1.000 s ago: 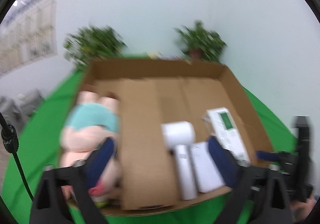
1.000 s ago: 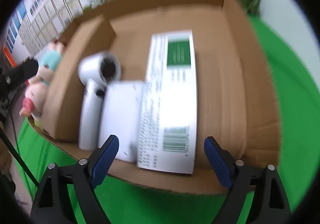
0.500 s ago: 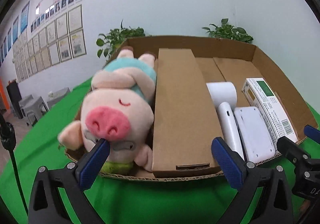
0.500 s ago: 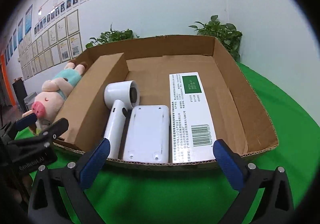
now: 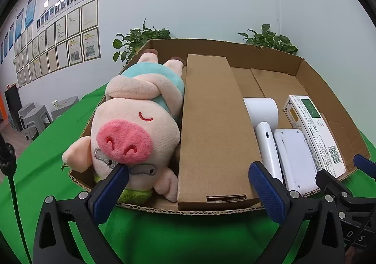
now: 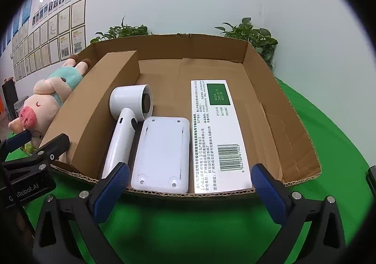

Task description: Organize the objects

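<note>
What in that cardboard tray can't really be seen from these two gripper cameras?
- Green thing under the plush pig, left wrist view: the pig covers nearly all of it.
- Top face of the flat white device, right wrist view: only its screwed underside shows.
- Small print on the white carton, both views: too small to read.
- Tray floor beneath the tall brown box: covered.

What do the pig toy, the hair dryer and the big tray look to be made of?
Pig toy: soft plush fabric, fuzzy nap, stitched eyes and a sagging body.
Hair dryer: likely hard plastic, smooth white and slightly glossy, with soft highlights.
Tray: corrugated cardboard, matte brown; the fluted layers show along its cut front edge.
</note>
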The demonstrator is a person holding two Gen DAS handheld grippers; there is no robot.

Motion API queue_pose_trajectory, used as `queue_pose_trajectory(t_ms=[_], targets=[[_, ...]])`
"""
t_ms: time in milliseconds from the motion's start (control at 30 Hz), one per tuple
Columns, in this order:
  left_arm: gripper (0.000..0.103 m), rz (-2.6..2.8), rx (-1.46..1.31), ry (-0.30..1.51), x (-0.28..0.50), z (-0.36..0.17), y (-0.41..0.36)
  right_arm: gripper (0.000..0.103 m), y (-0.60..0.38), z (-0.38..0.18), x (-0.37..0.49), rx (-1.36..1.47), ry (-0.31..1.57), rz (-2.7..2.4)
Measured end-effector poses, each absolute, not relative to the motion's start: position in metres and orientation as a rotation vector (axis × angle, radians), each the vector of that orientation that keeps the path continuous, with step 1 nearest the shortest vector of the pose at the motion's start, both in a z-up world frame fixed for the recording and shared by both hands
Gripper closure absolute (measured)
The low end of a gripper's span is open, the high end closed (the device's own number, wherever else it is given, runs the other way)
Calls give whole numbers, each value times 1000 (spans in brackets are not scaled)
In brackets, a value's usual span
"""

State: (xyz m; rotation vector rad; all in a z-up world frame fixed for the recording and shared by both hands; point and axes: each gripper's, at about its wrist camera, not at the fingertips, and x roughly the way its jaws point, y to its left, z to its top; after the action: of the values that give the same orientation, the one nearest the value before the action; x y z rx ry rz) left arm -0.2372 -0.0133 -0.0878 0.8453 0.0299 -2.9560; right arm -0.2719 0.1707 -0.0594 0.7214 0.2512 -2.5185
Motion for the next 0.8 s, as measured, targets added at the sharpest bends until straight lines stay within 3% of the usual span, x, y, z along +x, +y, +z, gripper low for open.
queue_pose_trajectory(t_ms=[800], targets=[[0, -2961, 853, 47, -236, -86, -12, 0, 171, -59, -269, 725, 258, -2520]])
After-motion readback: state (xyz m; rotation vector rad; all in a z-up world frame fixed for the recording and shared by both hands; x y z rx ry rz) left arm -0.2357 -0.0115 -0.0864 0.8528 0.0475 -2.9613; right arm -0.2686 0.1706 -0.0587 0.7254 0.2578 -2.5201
